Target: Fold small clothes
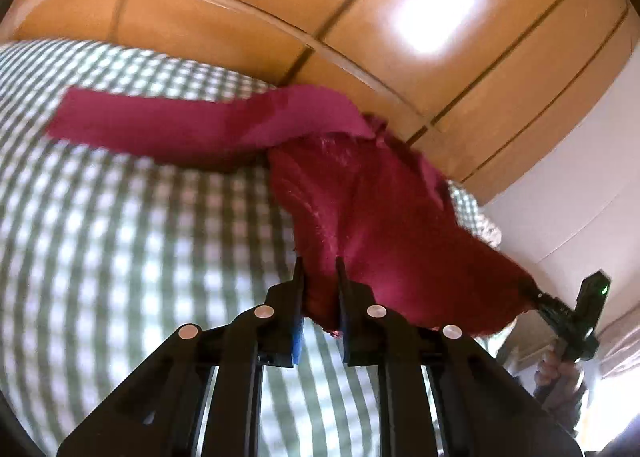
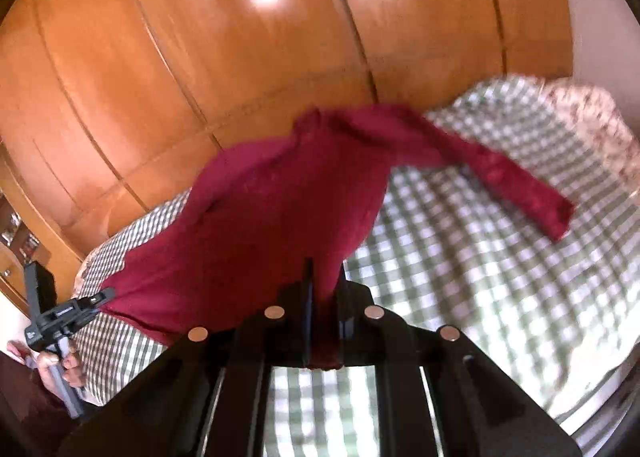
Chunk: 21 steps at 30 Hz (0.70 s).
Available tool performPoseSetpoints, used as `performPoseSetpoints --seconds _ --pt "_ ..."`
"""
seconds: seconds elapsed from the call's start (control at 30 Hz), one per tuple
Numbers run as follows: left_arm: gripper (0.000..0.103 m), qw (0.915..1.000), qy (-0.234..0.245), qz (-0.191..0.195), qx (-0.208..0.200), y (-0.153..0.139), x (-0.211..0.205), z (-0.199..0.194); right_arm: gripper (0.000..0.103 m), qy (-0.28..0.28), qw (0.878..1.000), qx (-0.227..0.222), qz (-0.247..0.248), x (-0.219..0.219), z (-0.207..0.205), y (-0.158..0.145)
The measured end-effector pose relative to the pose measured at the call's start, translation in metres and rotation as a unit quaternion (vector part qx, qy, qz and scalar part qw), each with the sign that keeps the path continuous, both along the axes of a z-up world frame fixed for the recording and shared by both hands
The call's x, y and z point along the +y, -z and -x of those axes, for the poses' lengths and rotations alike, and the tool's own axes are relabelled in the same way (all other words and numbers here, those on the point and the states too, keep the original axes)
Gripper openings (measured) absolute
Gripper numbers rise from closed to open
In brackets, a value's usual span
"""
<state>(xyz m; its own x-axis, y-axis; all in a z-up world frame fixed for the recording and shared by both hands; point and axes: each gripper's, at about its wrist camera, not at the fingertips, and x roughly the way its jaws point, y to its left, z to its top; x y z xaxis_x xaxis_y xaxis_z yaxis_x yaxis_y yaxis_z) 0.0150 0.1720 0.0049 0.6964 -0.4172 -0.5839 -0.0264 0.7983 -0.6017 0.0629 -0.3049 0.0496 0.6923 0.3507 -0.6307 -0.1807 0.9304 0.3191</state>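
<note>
- While both views are smeared by blur, we can make out a dark red garment (image 1: 384, 225) held up above a bed spread with a green-and-white checked cover (image 1: 120, 241).
- Our left gripper (image 1: 319, 277) has its two fingers pressed onto a fold of the garment's edge, and the red cloth fills the narrow gap between the blue pads (image 1: 297, 341).
- From the left wrist view, one long sleeve (image 1: 160, 125) trails out to the left and lies flat on the checked cover, while the body of the garment rises from our fingers toward the right.
- At the far lower right of that view, the right gripper (image 1: 534, 291) pinches another part of the hem, with the person's hand (image 1: 560, 377) on its handle below.
- Seen from the right wrist camera, the right gripper (image 2: 325, 281) is likewise closed on red fabric (a dark bunch of it sits between the fingers).
- There the garment (image 2: 272, 217) spreads to the left toward the left gripper (image 2: 106, 293), which grips its far corner, and the sleeve (image 2: 512, 181) reaches out to the right over the cover (image 2: 480, 277).
- Behind the bed stands a glossy wooden wardrobe (image 2: 200, 57) with panelled doors.
- A floral-patterned cloth (image 2: 592, 117) seems to edge the bed's far side, though the blur leaves us unsure.
</note>
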Motion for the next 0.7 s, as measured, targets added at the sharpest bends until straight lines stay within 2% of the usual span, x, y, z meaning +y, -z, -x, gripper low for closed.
performPoseSetpoints --seconds 0.07,0.13,0.23,0.27,0.33,0.37,0.4,0.43,0.47,0.5,0.53,0.63,0.67,0.7 --pt "0.012 0.9997 -0.006 0.02 0.007 0.001 0.011 0.035 0.008 0.002 1.0 0.008 0.008 -0.009 0.02 0.004" --pt "0.012 0.9991 -0.003 0.037 0.021 0.007 0.008 0.056 0.008 0.001 0.999 0.038 0.019 -0.014 0.036 0.023" --pt "0.012 0.9976 0.012 0.023 0.064 0.032 -0.009 0.085 0.008 0.003 0.993 0.096 0.063 -0.015 0.047 0.07" --pt "0.012 0.9957 0.022 0.03 0.085 0.045 -0.015 0.088 0.008 0.008 0.991 0.116 0.073 -0.014 0.049 0.086" --pt "0.017 0.9925 0.035 0.028 0.114 0.062 -0.022 0.089 0.009 0.017 0.984 0.153 0.093 -0.015 0.049 0.113" --pt "0.018 0.9914 0.026 0.004 0.129 0.066 -0.023 0.085 0.016 0.026 0.982 0.159 0.103 -0.019 0.049 0.121" --pt "0.027 0.991 0.017 -0.012 0.132 0.066 -0.021 0.082 0.031 0.037 0.98 0.159 0.111 -0.022 0.048 0.121" --pt "0.047 0.9918 0.004 -0.017 0.126 0.064 -0.014 0.077 0.043 0.051 0.981 0.149 0.113 -0.024 0.045 0.118" --pt "0.059 0.9926 -0.018 -0.017 0.119 0.062 -0.005 0.072 0.061 0.056 0.983 0.138 0.11 -0.025 0.046 0.114" --pt "0.074 0.9922 -0.052 -0.025 0.111 0.058 0.008 0.068 0.064 0.061 0.985 0.123 0.108 -0.024 0.045 0.107" --pt "0.075 0.9905 -0.084 -0.041 0.101 0.055 0.021 0.062 0.064 0.058 0.987 0.104 0.109 -0.018 0.042 0.098" --pt "0.075 0.9824 -0.129 -0.095 0.096 0.048 0.049 0.041 0.073 0.04 0.991 0.076 0.098 0.005 0.034 0.083" --pt "0.075 0.9751 -0.155 -0.115 0.109 0.051 0.065 0.031 0.075 0.025 0.993 0.072 0.092 0.016 0.029 0.081" --pt "0.075 0.9697 -0.176 -0.117 0.123 0.053 0.08 0.023 0.076 0.001 0.994 0.07 0.088 0.034 0.024 0.083"
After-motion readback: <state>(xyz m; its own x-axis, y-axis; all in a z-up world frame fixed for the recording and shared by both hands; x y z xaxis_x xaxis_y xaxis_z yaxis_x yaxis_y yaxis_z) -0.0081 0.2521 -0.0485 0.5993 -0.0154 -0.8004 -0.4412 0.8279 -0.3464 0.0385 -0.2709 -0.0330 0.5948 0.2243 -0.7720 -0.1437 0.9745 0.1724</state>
